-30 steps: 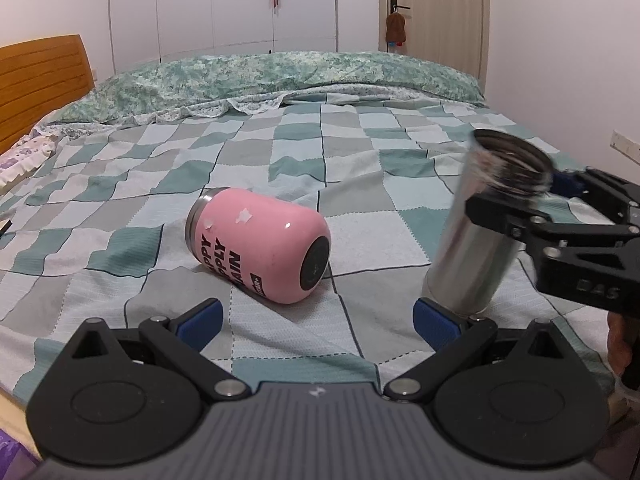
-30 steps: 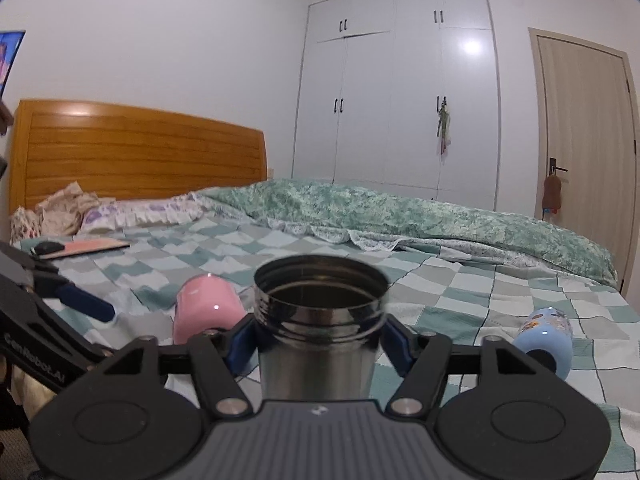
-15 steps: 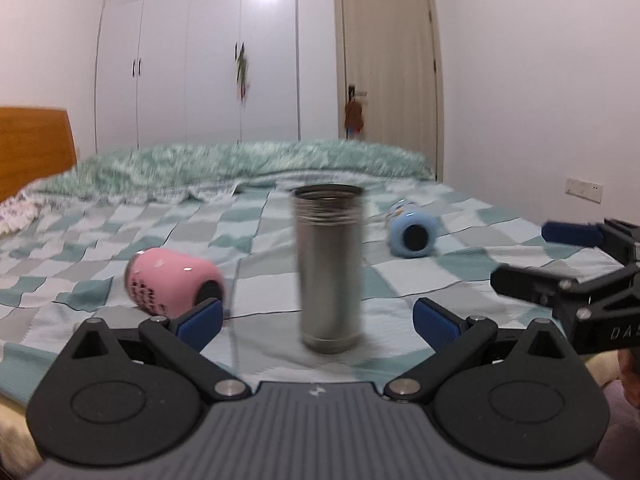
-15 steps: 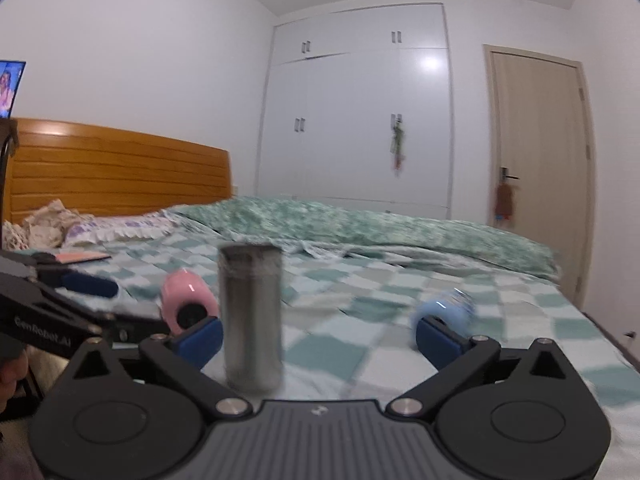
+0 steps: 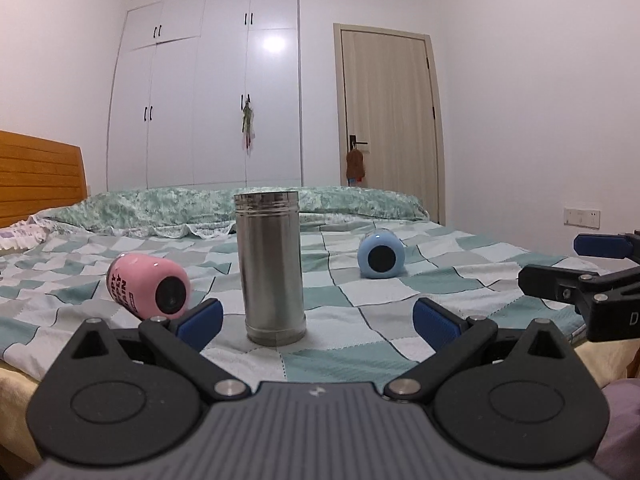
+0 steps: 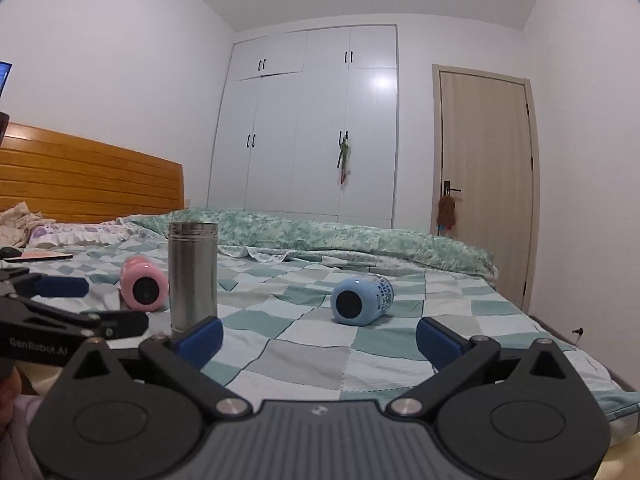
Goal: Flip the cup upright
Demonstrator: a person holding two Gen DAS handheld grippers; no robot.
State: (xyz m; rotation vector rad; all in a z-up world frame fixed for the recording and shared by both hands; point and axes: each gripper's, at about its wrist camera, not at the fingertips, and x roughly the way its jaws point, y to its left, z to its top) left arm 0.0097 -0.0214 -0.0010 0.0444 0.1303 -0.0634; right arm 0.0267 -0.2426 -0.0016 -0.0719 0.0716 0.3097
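A steel cup [image 5: 272,268] stands upright on the checked bed cover, mouth up; it also shows in the right wrist view [image 6: 193,276]. A pink cup [image 5: 150,286] lies on its side left of it, also in the right wrist view [image 6: 143,289]. A blue cup [image 5: 380,254] lies on its side to the right, also in the right wrist view [image 6: 362,299]. My left gripper [image 5: 318,320] is open and empty, low at the bed's near edge, just in front of the steel cup. My right gripper [image 6: 320,334] is open and empty, to the right of the steel cup.
The bed [image 5: 440,280] has a folded green floral quilt [image 5: 160,208] at the back and a wooden headboard [image 6: 88,176] at the left. White wardrobes [image 5: 208,100] and a door [image 5: 388,120] stand behind. Pillows and a flat pink item [image 6: 44,256] lie far left.
My right gripper let go of the steel cup, which now stands upright, and drew back to the right. Both grippers dropped low and pulled back to the bed's near edge.
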